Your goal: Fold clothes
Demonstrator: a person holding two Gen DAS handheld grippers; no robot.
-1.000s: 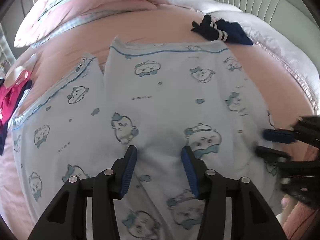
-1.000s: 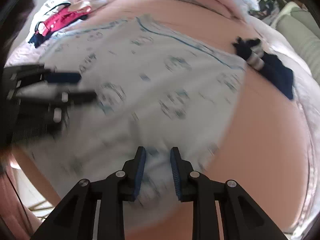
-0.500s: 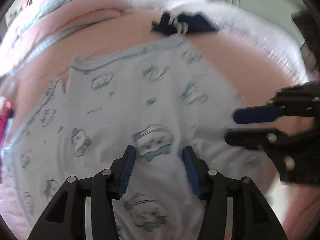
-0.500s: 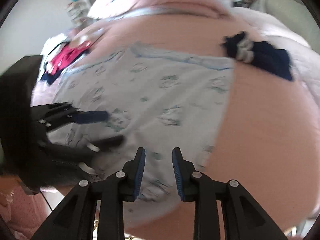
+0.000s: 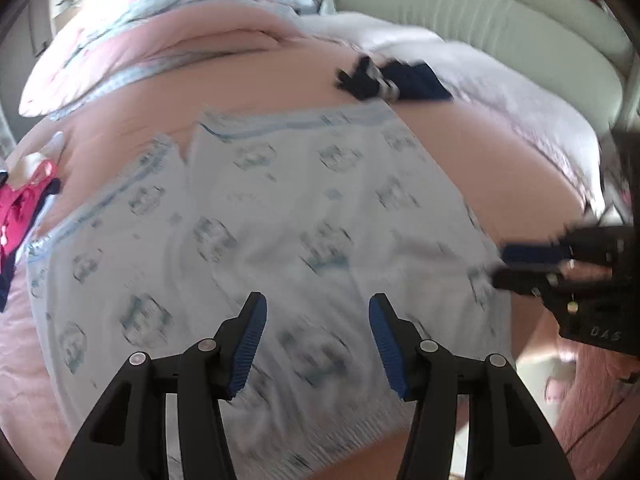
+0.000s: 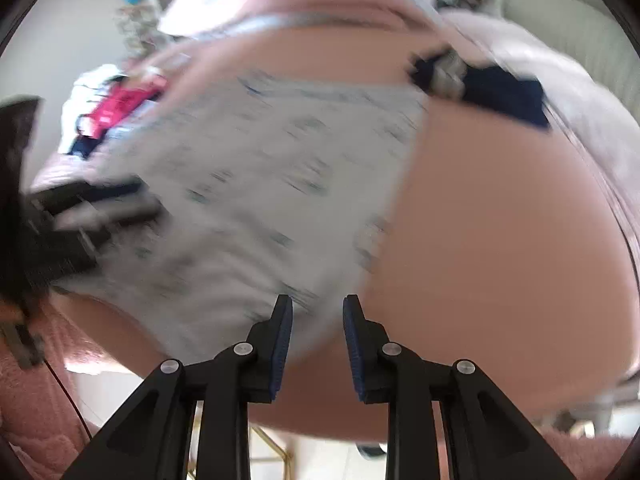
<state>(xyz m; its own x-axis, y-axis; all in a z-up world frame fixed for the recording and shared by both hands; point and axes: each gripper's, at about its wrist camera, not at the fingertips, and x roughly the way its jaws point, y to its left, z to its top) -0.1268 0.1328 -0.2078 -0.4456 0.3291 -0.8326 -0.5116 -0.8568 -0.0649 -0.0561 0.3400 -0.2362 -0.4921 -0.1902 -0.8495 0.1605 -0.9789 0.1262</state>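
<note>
A pale blue printed garment (image 5: pixel 280 216) lies spread flat across a pink bedsheet (image 5: pixel 492 168), filling the middle of the left wrist view, its blue-trimmed edge toward twelve o'clock and its near edge at the bed's six o'clock side. The left gripper (image 5: pixel 316 312) hangs over the garment's near part, its jaws opening, blue-padded fingers (image 5: pixel 250 340) well apart with only cloth seen beneath them and nothing pressed between. At three o'clock in that view the right gripper (image 5: pixel 520 266) reaches in over the garment's right border, blurred; its two fingers stand a little apart and appear released, with no cloth pinched that can be made out. From the right wrist view the same gripper (image 6: pixel 318 312) sits above the garment's (image 6: pixel 260 184) near right corner, the gap between its pads narrow but clear. A folded navy item with pale stripes (image 5: pixel 396 80) rests on the sheet at one o'clock, just beyond the garment's far corner and apparently touching it. At nine o'clock a small heap of red and dark clothing (image 5: pixel 20 216) lies apart near the bed's edge. A pink-and-blue pillow (image 5: pixel 160 40) lies across the far side at eleven o'clock, and a padded green headboard (image 5: pixel 480 12) stands at one o'clock.
</note>
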